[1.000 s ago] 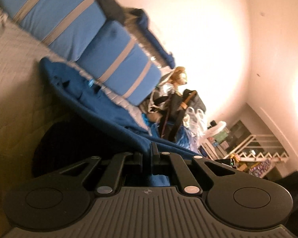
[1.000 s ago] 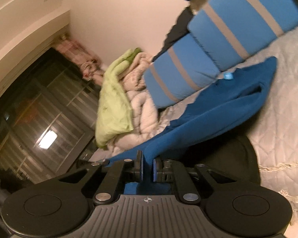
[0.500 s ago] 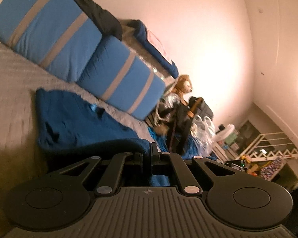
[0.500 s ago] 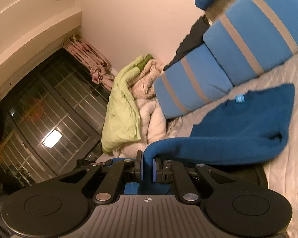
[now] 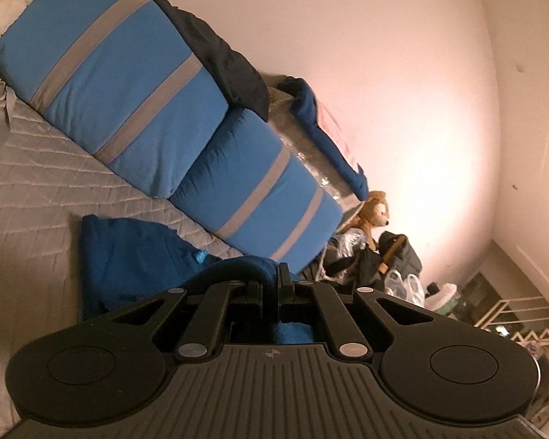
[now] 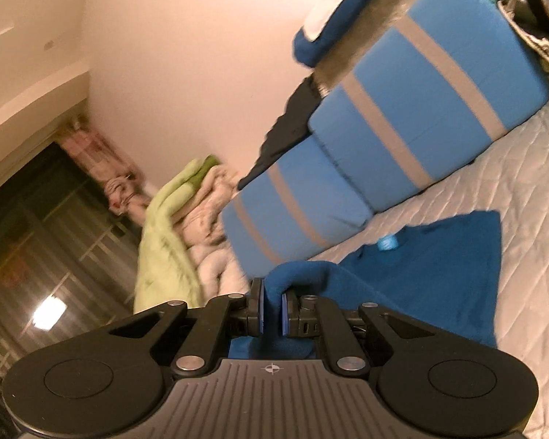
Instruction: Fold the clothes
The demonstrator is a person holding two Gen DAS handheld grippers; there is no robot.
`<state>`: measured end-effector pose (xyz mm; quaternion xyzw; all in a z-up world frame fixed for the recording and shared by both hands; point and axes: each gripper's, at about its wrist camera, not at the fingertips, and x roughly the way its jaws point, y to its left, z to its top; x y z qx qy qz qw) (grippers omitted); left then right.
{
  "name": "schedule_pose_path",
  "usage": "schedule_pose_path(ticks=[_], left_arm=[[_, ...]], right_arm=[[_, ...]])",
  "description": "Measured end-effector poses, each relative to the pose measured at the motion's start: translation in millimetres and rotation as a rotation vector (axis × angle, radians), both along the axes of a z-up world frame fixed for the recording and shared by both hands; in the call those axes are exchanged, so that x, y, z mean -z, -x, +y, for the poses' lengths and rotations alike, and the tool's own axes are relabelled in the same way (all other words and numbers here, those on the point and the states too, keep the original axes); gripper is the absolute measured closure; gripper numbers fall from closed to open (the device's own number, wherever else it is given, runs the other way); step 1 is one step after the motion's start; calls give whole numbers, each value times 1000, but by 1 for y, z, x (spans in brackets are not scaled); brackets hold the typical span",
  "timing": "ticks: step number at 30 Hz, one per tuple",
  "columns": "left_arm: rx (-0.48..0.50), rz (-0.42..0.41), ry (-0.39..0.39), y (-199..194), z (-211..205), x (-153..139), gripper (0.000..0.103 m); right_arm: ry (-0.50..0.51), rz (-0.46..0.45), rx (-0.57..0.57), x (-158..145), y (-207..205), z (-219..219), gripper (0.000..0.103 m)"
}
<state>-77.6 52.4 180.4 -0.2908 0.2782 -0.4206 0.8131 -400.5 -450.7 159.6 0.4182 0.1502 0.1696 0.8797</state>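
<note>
A dark blue fleece garment lies on the grey quilted bed, its light blue neck label facing up. My left gripper is shut on one edge of the garment, the cloth bulging up between its pads. In the right wrist view the same blue garment spreads over the quilt, and my right gripper is shut on another edge, a fold of fleece humped over its fingertips. Both held edges are doubled toward the label end.
Two blue cushions with grey stripes line the wall behind the garment. A dark cloth drapes over them. A plush toy and bags sit at the far end. A green and cream duvet pile lies beside a dark window.
Both grippers have carried the held edges forward and up toward the cushions. The garment, stretched out and hanging a second ago, now lies doubled over on the quilt.
</note>
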Motion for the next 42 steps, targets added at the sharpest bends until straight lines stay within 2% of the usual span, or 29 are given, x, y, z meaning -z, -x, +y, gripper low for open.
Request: schedule_pose_path(ticks=[7, 15, 33, 42], left_arm=[[-17, 5, -30, -29, -17, -1, 97], [-49, 60, -75, -66, -32, 13, 97], [-109, 235, -245, -166, -69, 86, 97], [-117, 290, -296, -199, -78, 122, 96]], right_arm=[[42, 48, 74, 2, -35, -14, 92], [52, 112, 123, 23, -75, -27, 92], [65, 335, 180, 107, -185, -58, 92], [144, 419, 200, 141, -226, -63, 92]])
